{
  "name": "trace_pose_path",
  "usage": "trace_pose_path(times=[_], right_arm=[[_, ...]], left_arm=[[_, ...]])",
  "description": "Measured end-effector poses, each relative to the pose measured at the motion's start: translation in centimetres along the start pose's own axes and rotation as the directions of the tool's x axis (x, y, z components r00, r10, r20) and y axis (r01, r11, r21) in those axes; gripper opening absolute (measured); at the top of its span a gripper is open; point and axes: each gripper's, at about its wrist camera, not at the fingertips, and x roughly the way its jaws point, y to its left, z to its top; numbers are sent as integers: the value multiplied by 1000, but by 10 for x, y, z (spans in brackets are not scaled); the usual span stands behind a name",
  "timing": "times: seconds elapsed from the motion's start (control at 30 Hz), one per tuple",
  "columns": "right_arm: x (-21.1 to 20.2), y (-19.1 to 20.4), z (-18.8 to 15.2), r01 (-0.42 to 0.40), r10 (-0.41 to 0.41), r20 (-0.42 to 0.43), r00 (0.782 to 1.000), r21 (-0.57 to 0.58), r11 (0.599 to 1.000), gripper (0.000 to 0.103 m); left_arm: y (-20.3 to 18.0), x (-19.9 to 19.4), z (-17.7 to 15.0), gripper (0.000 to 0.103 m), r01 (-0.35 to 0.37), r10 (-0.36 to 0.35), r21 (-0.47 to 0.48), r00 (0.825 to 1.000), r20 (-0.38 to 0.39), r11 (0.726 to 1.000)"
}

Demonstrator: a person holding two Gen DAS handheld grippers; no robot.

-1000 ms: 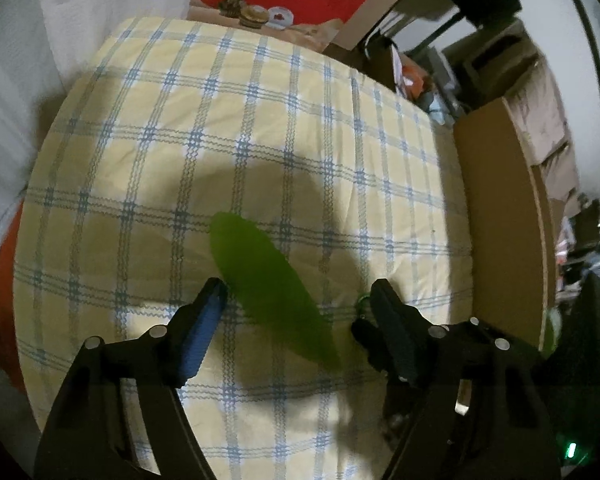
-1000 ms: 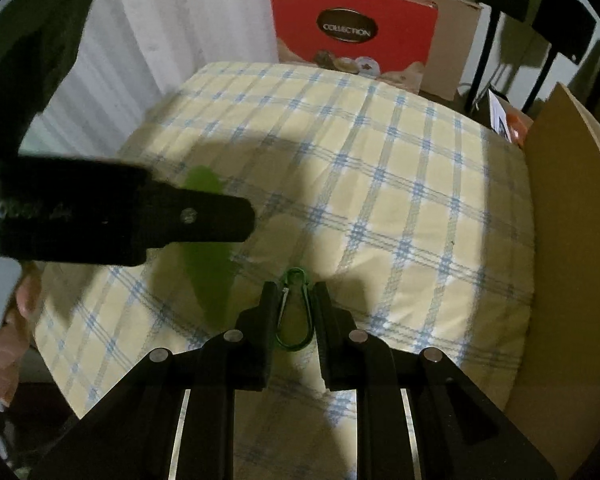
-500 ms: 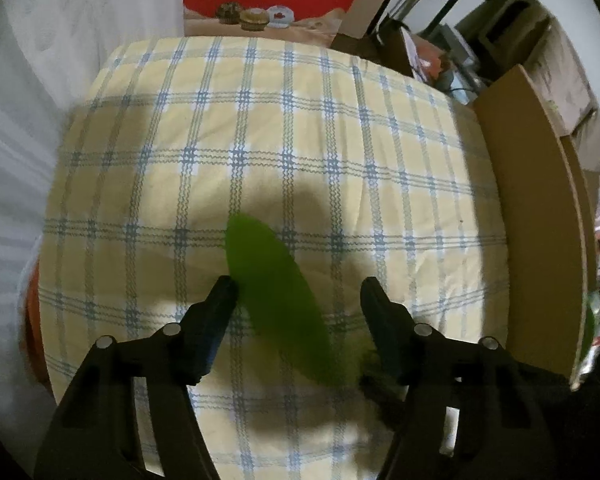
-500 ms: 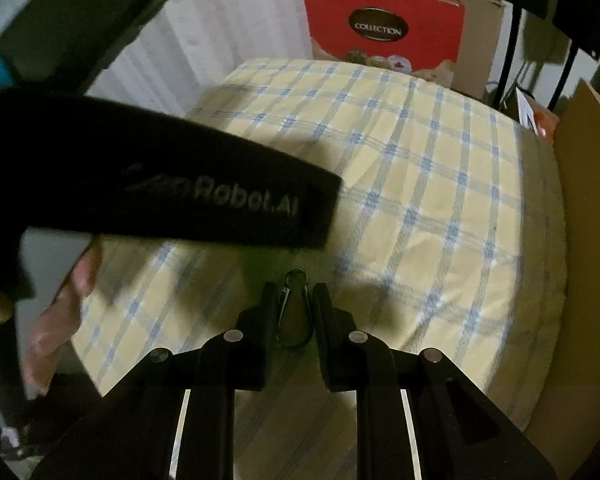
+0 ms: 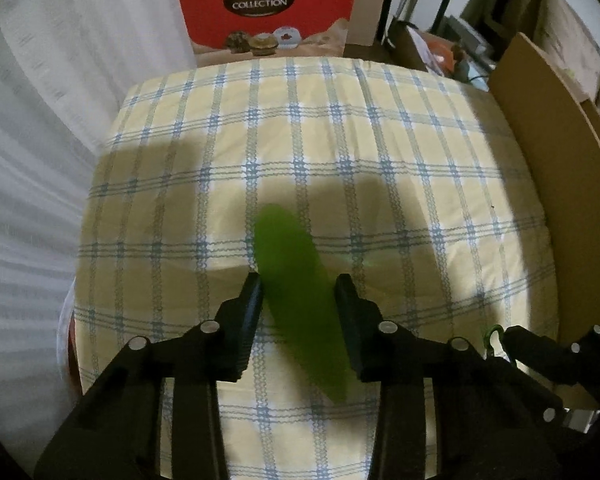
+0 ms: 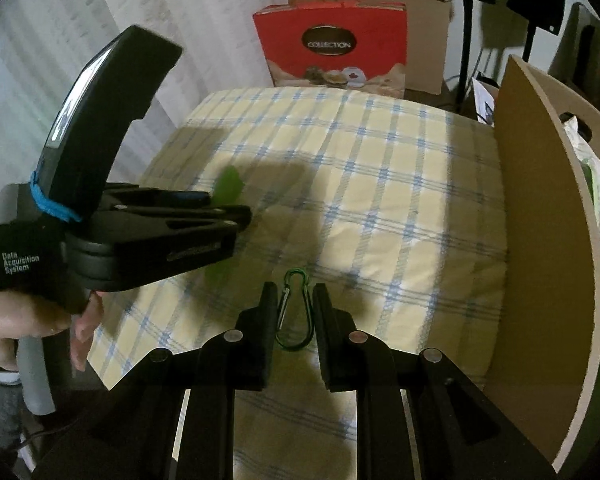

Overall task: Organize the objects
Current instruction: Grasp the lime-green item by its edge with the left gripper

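Observation:
A long green object [image 5: 300, 300] lies on the yellow and blue checked cloth [image 5: 340, 140], blurred. My left gripper [image 5: 298, 284] points down over it with the object between its fingers; the jaws are closing and the pads stand right at its sides. In the right wrist view the left gripper [image 6: 236, 216] hides most of the green object [image 6: 228, 188]. My right gripper [image 6: 296, 292] is shut on a small green carabiner [image 6: 291, 345], held just above the cloth. The carabiner [image 5: 494, 334] also shows at the lower right of the left wrist view.
A red box marked COLLECTION [image 5: 268, 4] stands behind the table's far edge. A tall brown board [image 6: 540, 240] stands upright along the right side. White curtain hangs at the left. A person's hand [image 6: 20, 320] grips the left gripper's handle.
The left jaws have narrowed around the green object, and that gripper has turned more in line with it. The right gripper, still holding the carabiner, has shifted a little.

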Motion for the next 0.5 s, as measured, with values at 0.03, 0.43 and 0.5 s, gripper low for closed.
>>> trace_pose_path(times=[0.03, 0.43, 0.5], right_arm=[[-1, 2, -1, 2, -2, 1, 1000, 0, 1000, 17], [-18, 4, -3, 10, -10, 30, 999, 5, 1000, 17], [-19, 4, -4, 10, -10, 32, 999, 4, 1000, 17]], left_arm=[[3, -1, 0, 29, 18, -18, -11, 1000, 1, 1000], [19, -17, 4, 11, 108, -107, -55, 994, 22, 993], [23, -17, 4, 12, 123, -122, -66, 992, 20, 990]])
